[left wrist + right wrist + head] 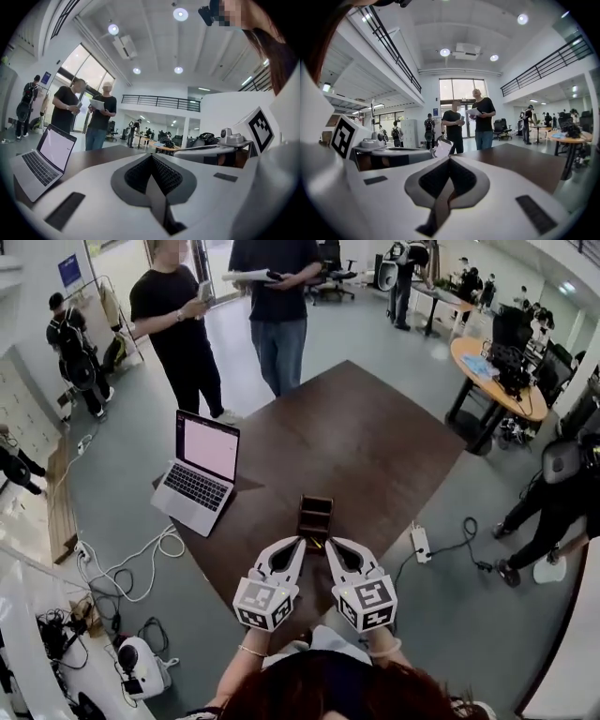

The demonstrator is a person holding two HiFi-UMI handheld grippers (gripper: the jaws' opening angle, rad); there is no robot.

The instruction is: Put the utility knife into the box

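Progress unclear: left claw (pixel 298 544) and right claw (pixel 330 544) pressed together, empty, just below box (pixel 316 512) at centre; utility knife unseen.

Inventory, counted:
- 2 hand-held grippers: left hand-held gripper (pixel 296 545), right hand-held gripper (pixel 332 545)
- 1 box (pixel 316 516), just ahead of both tips
- 1 laptop (pixel 202 474), ahead-left of the left hand-held gripper
- 1 dark bench (pixel 375 446)
- 1 power strip (pixel 420 543), on the floor right of the right hand-held gripper
- 2 standing at the bench's far end: person in black T-shirt (pixel 178 315), person holding papers (pixel 277 287)
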